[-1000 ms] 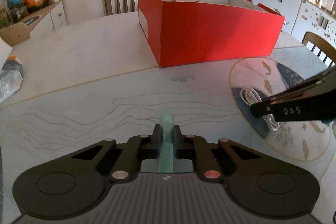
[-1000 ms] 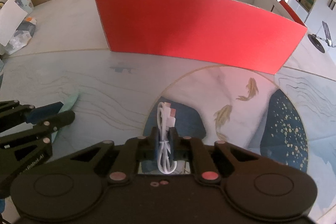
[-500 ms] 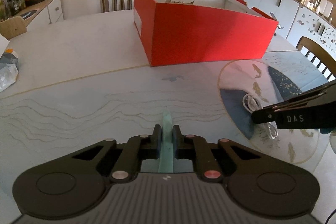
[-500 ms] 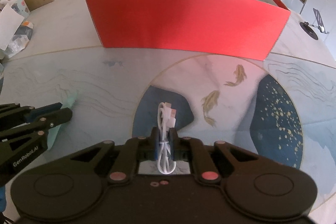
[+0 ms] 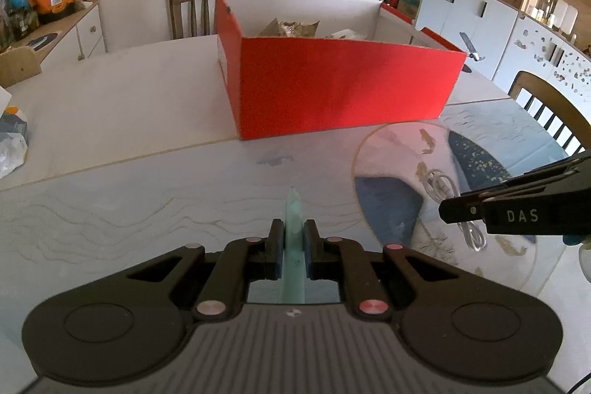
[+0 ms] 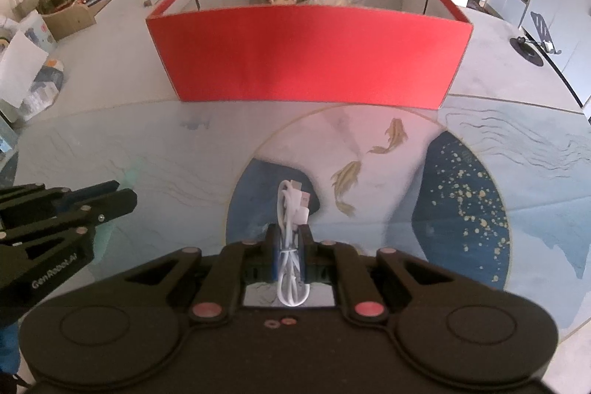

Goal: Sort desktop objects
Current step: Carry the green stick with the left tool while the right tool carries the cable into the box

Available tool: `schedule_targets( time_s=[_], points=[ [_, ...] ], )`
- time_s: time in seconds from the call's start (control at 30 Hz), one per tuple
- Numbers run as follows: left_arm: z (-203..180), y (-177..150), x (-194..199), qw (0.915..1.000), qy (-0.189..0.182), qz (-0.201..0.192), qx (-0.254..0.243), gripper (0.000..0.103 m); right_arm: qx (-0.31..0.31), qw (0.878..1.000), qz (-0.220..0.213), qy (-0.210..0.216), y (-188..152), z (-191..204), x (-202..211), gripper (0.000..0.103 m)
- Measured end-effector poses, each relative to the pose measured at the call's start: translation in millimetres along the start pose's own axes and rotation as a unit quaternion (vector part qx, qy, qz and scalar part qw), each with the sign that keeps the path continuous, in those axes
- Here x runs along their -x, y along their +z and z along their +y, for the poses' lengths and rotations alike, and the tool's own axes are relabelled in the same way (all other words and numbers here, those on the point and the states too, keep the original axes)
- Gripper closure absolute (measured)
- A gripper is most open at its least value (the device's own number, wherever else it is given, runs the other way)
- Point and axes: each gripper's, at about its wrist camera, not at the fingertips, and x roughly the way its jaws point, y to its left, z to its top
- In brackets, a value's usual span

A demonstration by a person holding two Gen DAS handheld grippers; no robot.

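Observation:
My left gripper (image 5: 293, 233) is shut on a thin pale green flat object (image 5: 293, 213) that sticks out edge-on past the fingertips, above the patterned mat. A coiled white USB cable (image 6: 291, 205) is clamped in my right gripper (image 6: 290, 235), its plugs pointing forward. The open red cardboard box (image 5: 340, 87) stands ahead of both grippers; in the right wrist view the red box (image 6: 306, 61) holds crumpled packets. Each gripper appears in the other's view: the right one (image 5: 450, 209) at the right edge, the left one (image 6: 122, 196) at the left edge.
The white table (image 5: 122, 106) carries a mat (image 6: 461, 180) printed with fish and a blue round. Bags and papers (image 6: 33, 76) lie at the left edge. A phone stand (image 6: 532, 47) sits at the right. Wooden chairs (image 5: 192, 6) stand behind the table.
Both grippers have lifted slightly with their objects, so the red box sits lower in view and its contents show. Both grips are unchanged.

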Motion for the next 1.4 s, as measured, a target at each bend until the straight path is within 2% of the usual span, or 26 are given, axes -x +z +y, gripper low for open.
schedule_targets(
  time_s=[0.4, 0.7, 1.03, 1.4],
  points=[
    [-24.3, 23.3, 17.0, 0.9999, -0.011, -0.013, 0.004, 0.093, -0.001, 0.999, -0.032, 0.021, 12.5, -15.7, 34.8, 0.094],
    [-41.4, 49.8, 30.0, 0.9995, -0.005, -0.03, 0.012, 0.093, -0.013, 0.998, -0.052, 0.033, 28.7, -32.4, 56.6, 0.094],
    [-59.8, 87.0, 34.3, 0.9984, 0.002, -0.057, 0.008, 0.093, -0.017, 0.996, -0.077, 0.043, 55.3, -54.9, 74.3, 0.094],
    [-78.1, 125.4, 26.9, 0.9972, 0.005, -0.074, -0.008, 0.093, 0.008, 0.992, -0.113, 0.049, 89.1, -74.2, 89.4, 0.094]
  ],
)
